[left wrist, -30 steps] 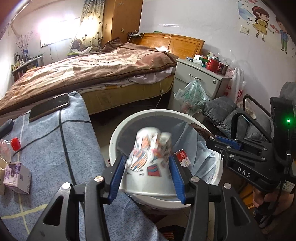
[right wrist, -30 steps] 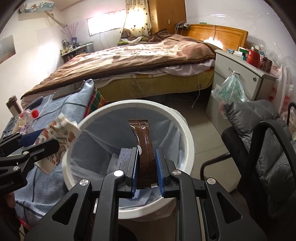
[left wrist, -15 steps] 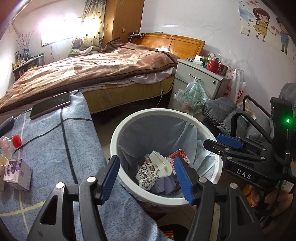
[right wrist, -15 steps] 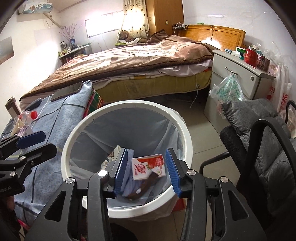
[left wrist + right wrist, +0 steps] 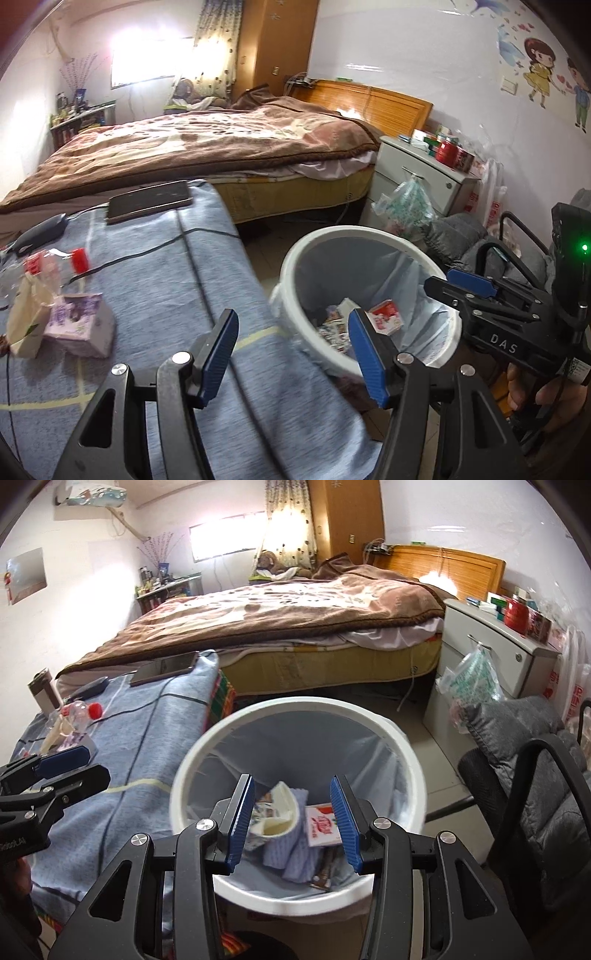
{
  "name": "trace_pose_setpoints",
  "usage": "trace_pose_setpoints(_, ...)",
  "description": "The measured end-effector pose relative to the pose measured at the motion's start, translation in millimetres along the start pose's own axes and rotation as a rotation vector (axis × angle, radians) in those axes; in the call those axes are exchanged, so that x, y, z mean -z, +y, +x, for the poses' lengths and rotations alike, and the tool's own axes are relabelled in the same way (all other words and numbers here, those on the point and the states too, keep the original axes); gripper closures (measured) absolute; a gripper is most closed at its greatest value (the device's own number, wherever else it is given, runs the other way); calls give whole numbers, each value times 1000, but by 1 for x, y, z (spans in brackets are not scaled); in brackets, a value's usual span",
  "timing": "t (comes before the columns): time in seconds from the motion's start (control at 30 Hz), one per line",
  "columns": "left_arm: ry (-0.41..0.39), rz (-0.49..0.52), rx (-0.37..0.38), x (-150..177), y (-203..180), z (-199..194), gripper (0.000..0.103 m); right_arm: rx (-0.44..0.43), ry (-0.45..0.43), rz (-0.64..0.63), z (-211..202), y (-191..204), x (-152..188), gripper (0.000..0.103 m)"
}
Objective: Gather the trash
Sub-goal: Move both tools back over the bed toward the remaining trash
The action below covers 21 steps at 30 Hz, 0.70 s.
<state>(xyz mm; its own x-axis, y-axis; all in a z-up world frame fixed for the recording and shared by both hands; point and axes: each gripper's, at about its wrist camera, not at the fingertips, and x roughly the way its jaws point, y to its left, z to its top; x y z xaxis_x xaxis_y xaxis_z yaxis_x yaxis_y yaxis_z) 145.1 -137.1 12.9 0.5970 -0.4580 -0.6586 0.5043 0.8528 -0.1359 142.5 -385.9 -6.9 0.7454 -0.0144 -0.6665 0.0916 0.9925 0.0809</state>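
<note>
A white bin with a pale liner stands beside the blue-clothed table. In it lie a printed paper cup, a red-and-white carton and a brown wrapper. My right gripper hovers open over the bin with nothing between its fingers. My left gripper is open and empty, straddling the table's edge and the bin's rim. On the table's left lie a purple carton, a clear bottle with a red cap and a crumpled paper bag.
A phone and a dark mouse with a cable lie at the table's far end. Behind stands a bed, to the right a white nightstand with a hanging plastic bag, and a grey-cushioned chair.
Both grippers opened. The paper cup fell from the left one and the brown wrapper from the right one into the bin. My left gripper has shifted left toward the table.
</note>
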Motion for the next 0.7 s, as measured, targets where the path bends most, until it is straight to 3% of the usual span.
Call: trace_pose_setpoints(0.7, -72, -188, -214, 38, 131, -66, 38, -210, -23, -150, 9, 96, -5, 55)
